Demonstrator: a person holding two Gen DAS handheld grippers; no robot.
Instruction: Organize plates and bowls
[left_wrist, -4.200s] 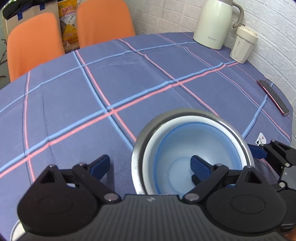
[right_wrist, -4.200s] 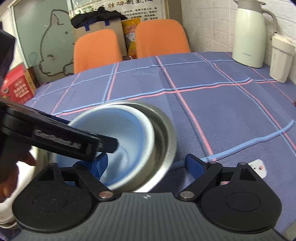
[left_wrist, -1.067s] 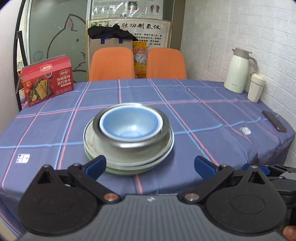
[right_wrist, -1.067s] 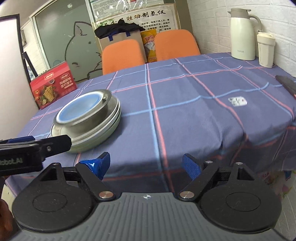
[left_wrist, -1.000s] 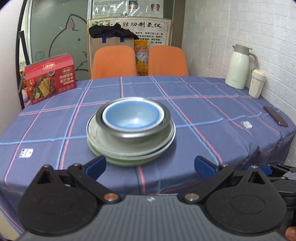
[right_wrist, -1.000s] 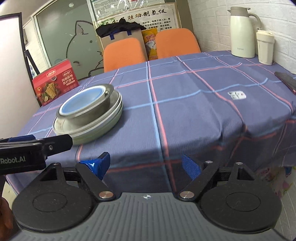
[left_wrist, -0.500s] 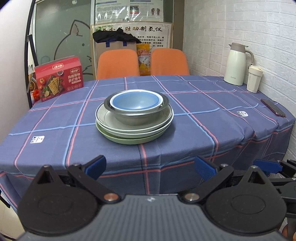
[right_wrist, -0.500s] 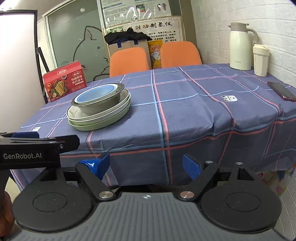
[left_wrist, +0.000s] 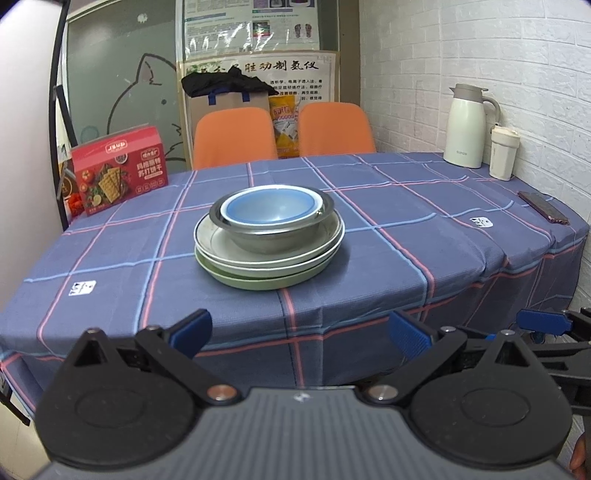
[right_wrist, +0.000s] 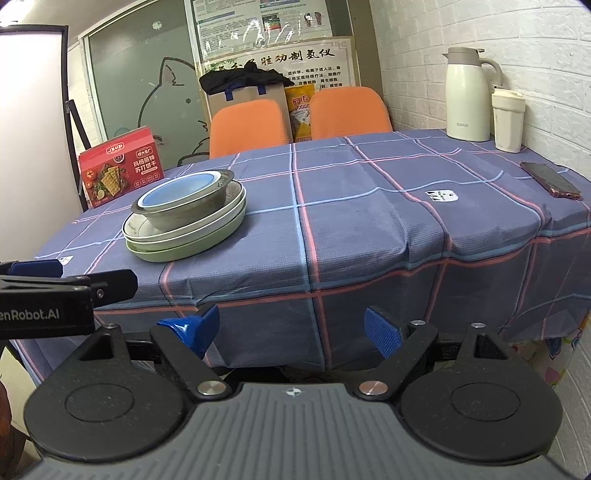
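A blue bowl nests inside a steel bowl, which sits on two white plates over a green plate. This stack stands on the checked tablecloth, left of centre; in the right wrist view the blue bowl and green plate lie far left. My left gripper is open and empty, pulled back off the table's near edge. My right gripper is open and empty too, also back from the edge. The left gripper's body shows at the left of the right wrist view.
A red cracker box stands at the table's far left. A white thermos, a cream cup and a phone are along the right side by the brick wall. Two orange chairs stand behind.
Both grippers have let go of the bowls and drawn back from the stack, past the table's near edge. The stack has not moved.
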